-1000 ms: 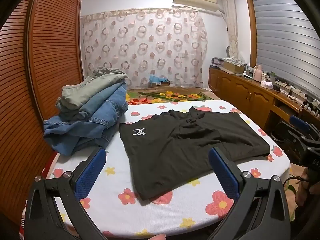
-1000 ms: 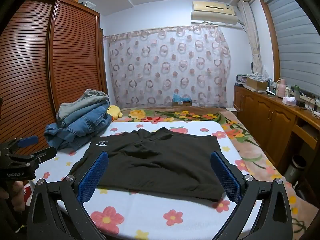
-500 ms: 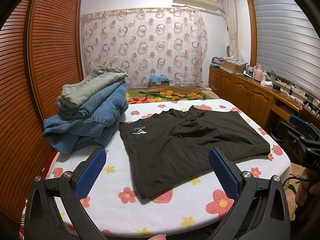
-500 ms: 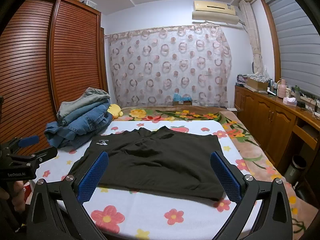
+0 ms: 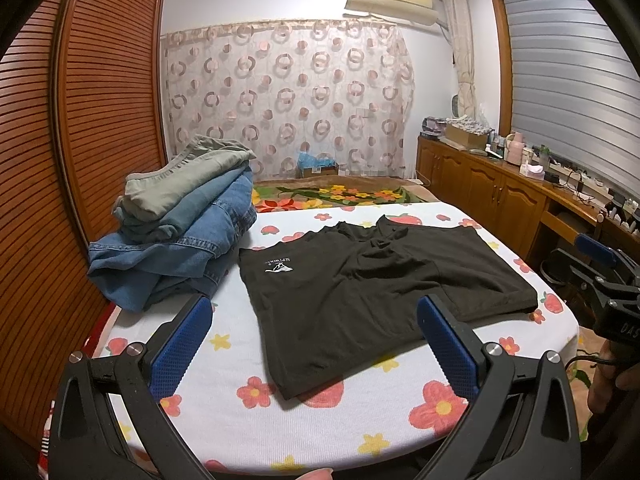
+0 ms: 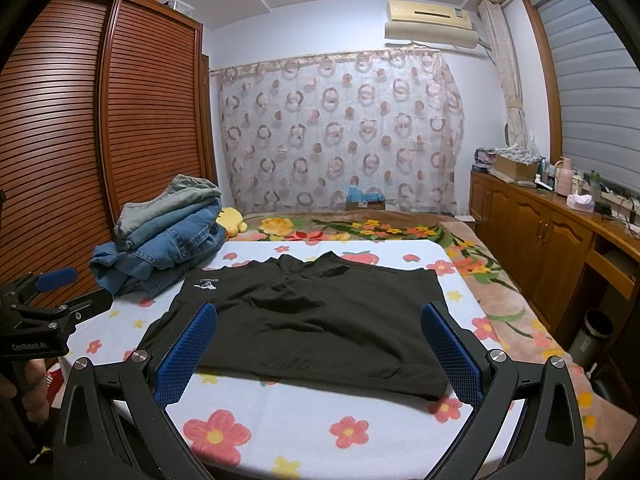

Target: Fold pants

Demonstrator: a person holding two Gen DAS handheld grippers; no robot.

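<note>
Both hand-held grippers are hovering at the near edge of the tabletop, each with its blue-padded fingers spread wide and nothing between them. From its own camera, the left hand-held gripper is hanging over the near left part of the flowered cloth, its fingers framing the front corner of the black pants; none of the fabric is touching the pads. The right hand-held gripper is sitting just short of the near hem, its fingers likewise wide apart and empty.

The black pants are lying spread flat across the middle of the tabletop, with a small white logo showing near their far left corner and some wrinkling at the far edge. A corner at the near side is reaching close to the tabletop's rim.

To the left of the pants, a stack of folded jeans is resting on the far left of the tabletop, blue denim below and a grey-green pair on top, its edge just beside the black fabric. Behind the tabletop, a bed with a floral blanket is stretching toward a patterned curtain, and a wooden cabinet is running along the right wall.
</note>
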